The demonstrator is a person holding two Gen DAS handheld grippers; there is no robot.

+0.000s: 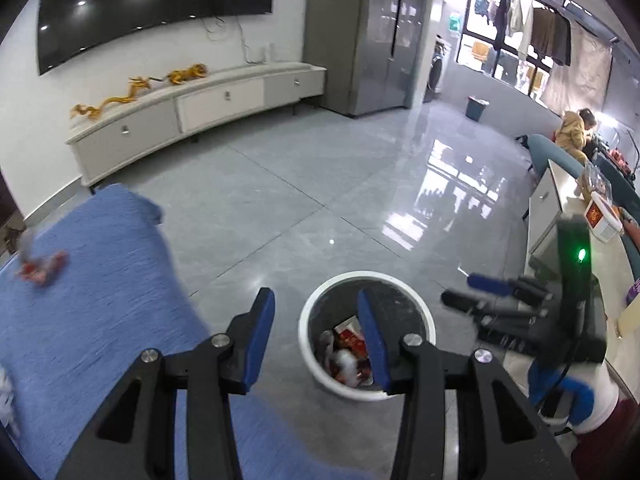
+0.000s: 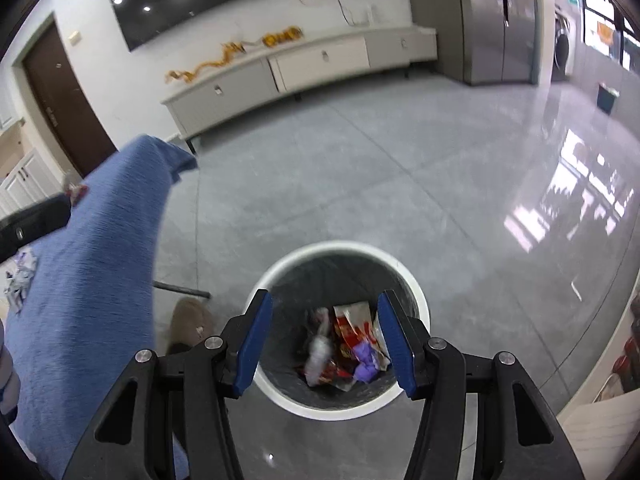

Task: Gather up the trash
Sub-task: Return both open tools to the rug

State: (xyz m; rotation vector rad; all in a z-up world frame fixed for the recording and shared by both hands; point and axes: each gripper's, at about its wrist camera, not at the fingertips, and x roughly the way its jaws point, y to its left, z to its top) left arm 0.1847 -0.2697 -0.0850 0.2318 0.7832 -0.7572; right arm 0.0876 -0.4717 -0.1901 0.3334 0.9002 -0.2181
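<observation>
- Left wrist view: my left gripper point(image 1: 316, 312) has its fingers parted and nothing between them; through the gap I see only floor and the near rim of the bin point(image 1: 424, 312).
- The right gripper point(image 2: 324, 320) is parted wider, also empty, and it hangs right over the mouth of the bin, looking down on the wrappers point(image 2: 348, 344) at the bottom: red, white and purple scraps, blurred.
- Going outward from the left fingers, the bin sits just ahead and a little to the right, while the blue cloth point(image 1: 100, 300) over the table spreads off to the left.
- On that cloth, well out to the left and further from me than the fingers, lies a red crumpled wrapper point(image 1: 42, 268). It is smeared by motion, so I cannot call its long axis; it seems to run roughly across the view.
- A white crumpled scrap point(image 1: 6, 396) shows at the very left edge, nearer to me, mostly cut off.
- From the right wrist view the red wrapper is small and far out to the left, beyond the cloth's ridge, so my left hand is clearly the nearer one.
- My judgement: the next move swings the left gripper left and away from the bin, onto the cloth, with the fingers turned to straddle the red wrapper.
</observation>
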